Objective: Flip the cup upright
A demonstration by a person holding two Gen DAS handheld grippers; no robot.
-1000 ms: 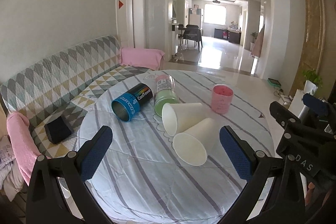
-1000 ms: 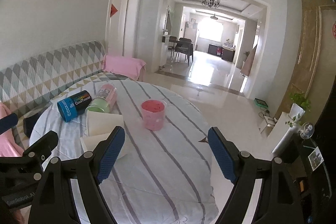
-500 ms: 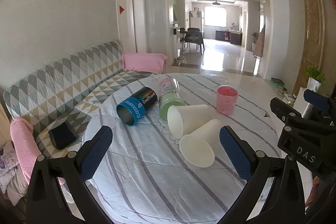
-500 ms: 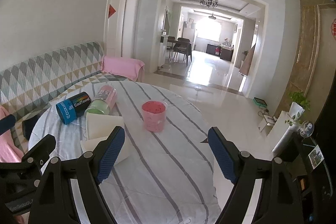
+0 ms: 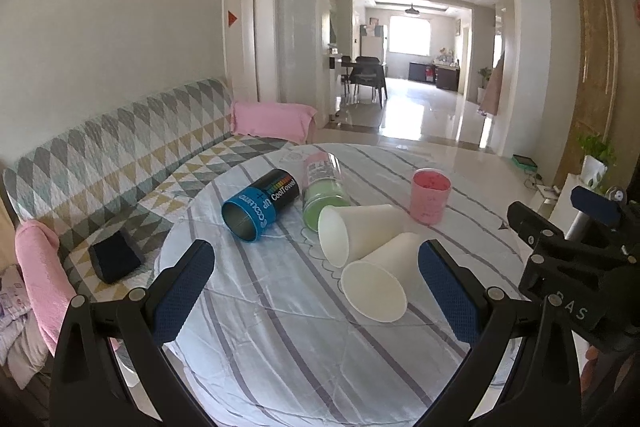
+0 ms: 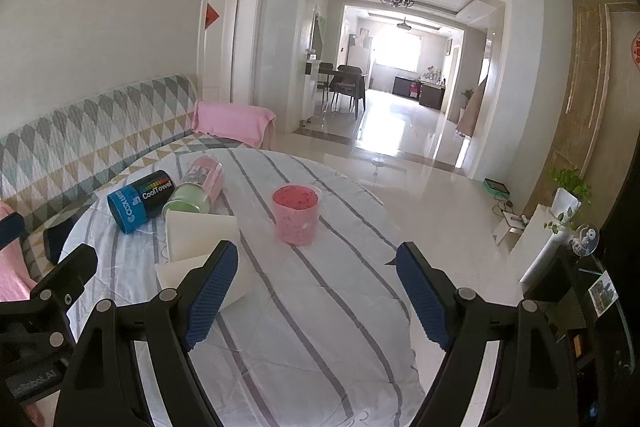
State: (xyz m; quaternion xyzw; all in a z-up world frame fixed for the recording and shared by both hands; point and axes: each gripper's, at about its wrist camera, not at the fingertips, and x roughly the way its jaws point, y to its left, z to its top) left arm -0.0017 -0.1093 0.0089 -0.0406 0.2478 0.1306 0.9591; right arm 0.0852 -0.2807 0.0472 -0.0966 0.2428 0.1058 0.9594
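Two white paper cups lie on their sides on the round striped table [image 5: 280, 327]. The nearer cup [image 5: 382, 277] points its mouth toward me. The farther cup [image 5: 360, 229] lies behind it, touching it. In the right wrist view the farther cup [image 6: 202, 235] shows at left and the nearer cup [image 6: 240, 283] is partly hidden by a finger. My left gripper [image 5: 316, 287] is open and empty above the table's near part, short of the cups. My right gripper [image 6: 316, 297] is open and empty, to the right of the cups.
A pink cup [image 5: 430, 195] stands upright behind the white cups. A blue and black can [image 5: 260, 205] and a green and pink canister [image 5: 324, 187] lie on their sides at the back left. A patterned sofa [image 5: 120, 163] runs along the left wall.
Both views have tilted up a little and drawn back; the cups sit lower and farther from the fingers. Nothing on the table has moved.
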